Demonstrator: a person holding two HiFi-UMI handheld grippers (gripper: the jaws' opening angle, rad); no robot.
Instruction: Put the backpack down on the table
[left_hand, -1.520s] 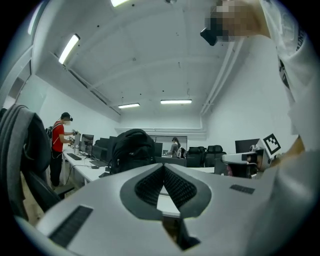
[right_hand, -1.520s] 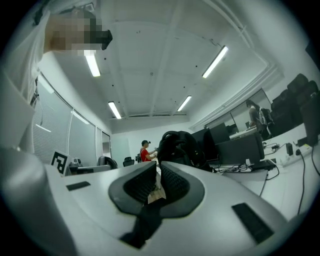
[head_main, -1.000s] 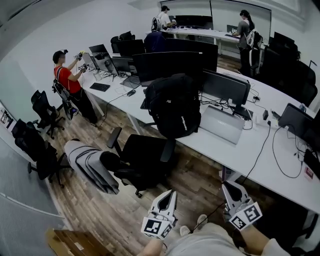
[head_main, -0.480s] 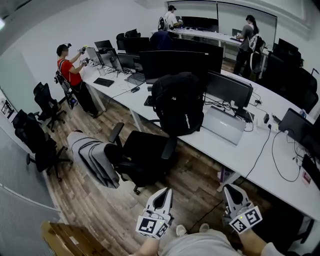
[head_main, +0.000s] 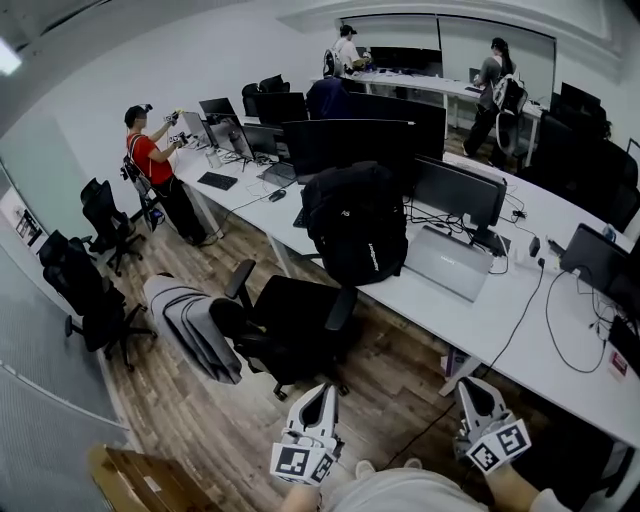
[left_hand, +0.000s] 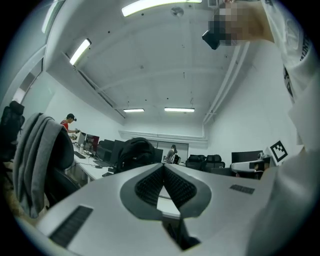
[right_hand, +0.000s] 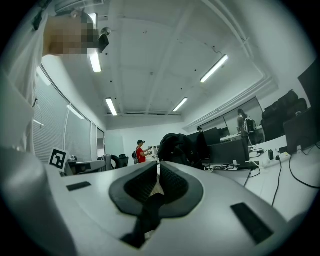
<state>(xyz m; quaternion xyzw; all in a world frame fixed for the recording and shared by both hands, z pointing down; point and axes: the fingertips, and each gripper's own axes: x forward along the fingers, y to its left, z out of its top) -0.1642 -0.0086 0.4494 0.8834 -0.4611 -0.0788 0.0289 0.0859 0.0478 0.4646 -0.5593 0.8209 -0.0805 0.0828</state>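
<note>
The black backpack (head_main: 355, 225) stands upright on the long white table (head_main: 500, 305), in front of dark monitors. It also shows small and far off in the left gripper view (left_hand: 136, 152) and in the right gripper view (right_hand: 176, 145). Both grippers hang low near my body, well short of the table and apart from the backpack. My left gripper (head_main: 327, 393) is shut with nothing in it (left_hand: 162, 169). On my right gripper (head_main: 472, 385) the jaws are closing, with a thin gap still showing and nothing between them (right_hand: 158, 169).
A black office chair (head_main: 295, 320) stands between me and the backpack, and a chair draped with a grey jacket (head_main: 190, 325) is to its left. A silver laptop (head_main: 445, 262), monitors and cables crowd the table. A person in red (head_main: 150, 165) works at the far left; a cardboard box (head_main: 130, 485) lies near my feet.
The head view has swung slightly, and both grippers sit a little lower in it. The backpack has stayed where it was on the table.
</note>
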